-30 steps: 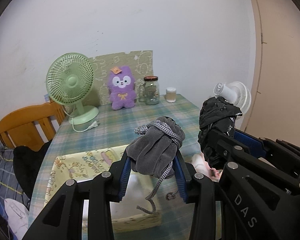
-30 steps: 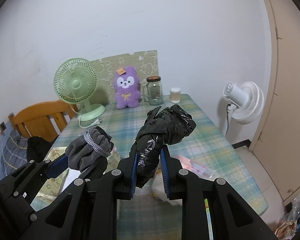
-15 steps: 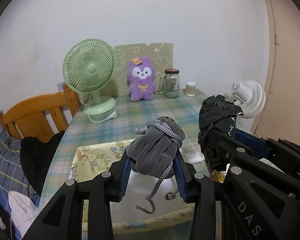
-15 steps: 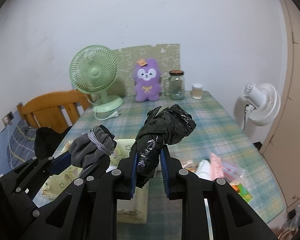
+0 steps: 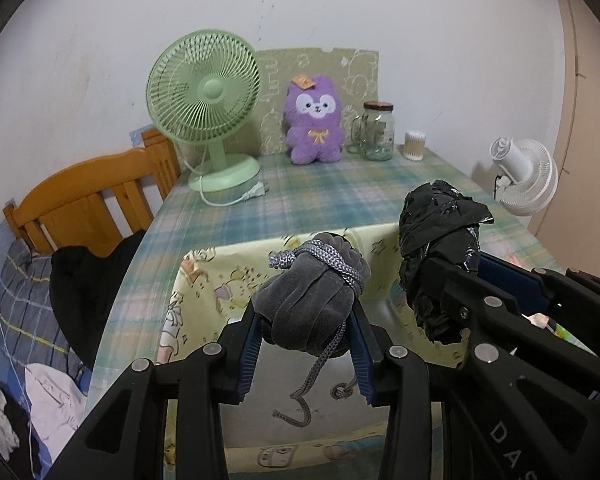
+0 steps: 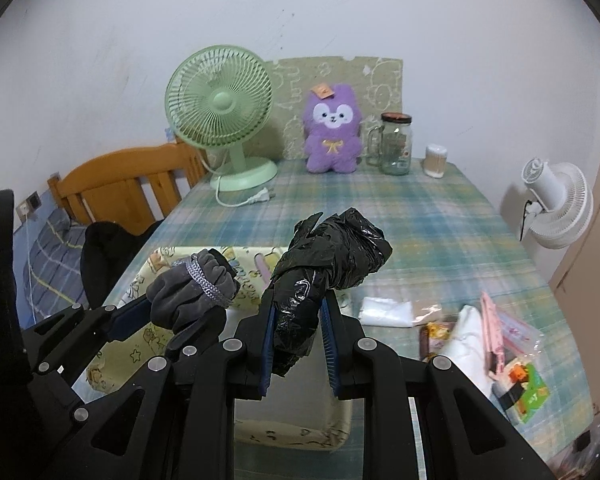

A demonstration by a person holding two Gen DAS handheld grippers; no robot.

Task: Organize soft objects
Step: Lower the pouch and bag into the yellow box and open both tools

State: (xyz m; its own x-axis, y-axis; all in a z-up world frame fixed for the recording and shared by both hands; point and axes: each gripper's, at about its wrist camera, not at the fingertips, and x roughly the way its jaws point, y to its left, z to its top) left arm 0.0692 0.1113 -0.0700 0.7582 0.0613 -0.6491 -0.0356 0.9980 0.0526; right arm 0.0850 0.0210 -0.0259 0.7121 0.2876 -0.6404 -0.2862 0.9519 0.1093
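**Two Grippers, Two Soft Things Over the Bin**

The left gripper (image 5: 306,316) is pinching a grey pouch (image 5: 308,304). Its blue pads press on both sides of the pouch. A grey cord (image 5: 332,260) is wrapped around the top of the pouch, and the loose ends hang down between the pads.

The right gripper (image 6: 298,316) is pinching a black bag (image 6: 324,264). The bag is crumpled plastic, all scrunched up. Its blue pads squeeze the lower part, and the rest sticks up above them.

Both soft things are held up in the air over a yellow bin (image 5: 204,280) with cartoon pictures on it. The pouch is above the middle of the bin. The black bag is just beside the pouch, nearer the right side of the bin. The two things are close but not touching.

The bin sits on a table (image 6: 440,220) with a checked cloth. To the right of the bin lie some small packets (image 6: 516,352) and a white bag (image 6: 386,312).

Far behind the bin, by the wall, stand a green fan (image 5: 204,96), a purple plush toy (image 5: 314,120), a glass jar (image 5: 378,130) and a small tub (image 5: 414,146). A white fan (image 6: 560,204) stands off to the right of the table. A wooden chair (image 5: 88,204) is to the left of the bin, past the table edge.
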